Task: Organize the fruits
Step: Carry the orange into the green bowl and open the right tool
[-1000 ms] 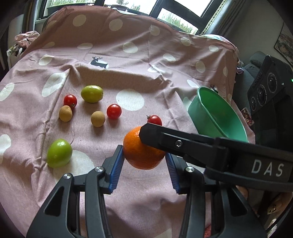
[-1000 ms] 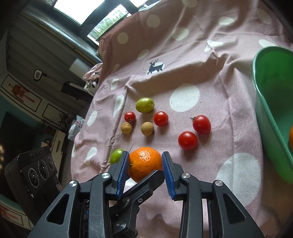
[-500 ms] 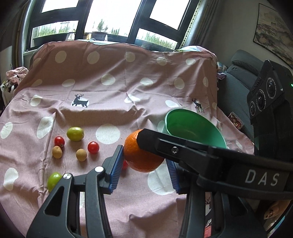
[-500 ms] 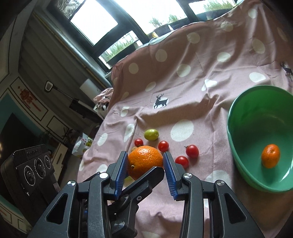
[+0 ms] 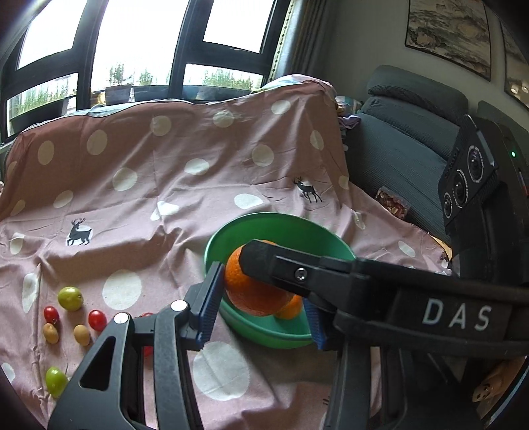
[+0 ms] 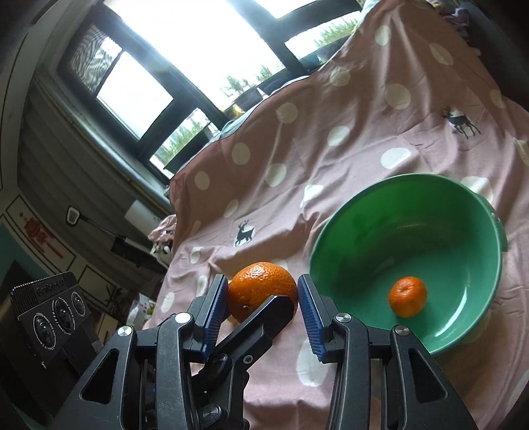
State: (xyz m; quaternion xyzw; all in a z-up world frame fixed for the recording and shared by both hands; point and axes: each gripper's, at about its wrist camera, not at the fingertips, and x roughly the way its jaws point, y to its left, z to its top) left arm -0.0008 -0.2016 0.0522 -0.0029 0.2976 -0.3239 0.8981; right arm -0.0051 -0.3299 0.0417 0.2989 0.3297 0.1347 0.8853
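The orange (image 6: 263, 288) sits between both tongs above the green bowl (image 6: 463, 334). Left tongs (image 5: 261, 306) half open around it; right tongs (image 6: 263, 309) opening, pads barely clear.

1. Daylight is pouring through black-framed windows (image 5: 139, 49), with greenery showing outside.
2. A pink polka-dot sheet (image 5: 198, 172) with deer prints is draping the furniture below the windows.
3. A dark grey sofa (image 5: 406, 139) is standing at the right.
4. Framed landscape paintings (image 5: 446, 29) are hanging on the grey wall (image 5: 347, 49).
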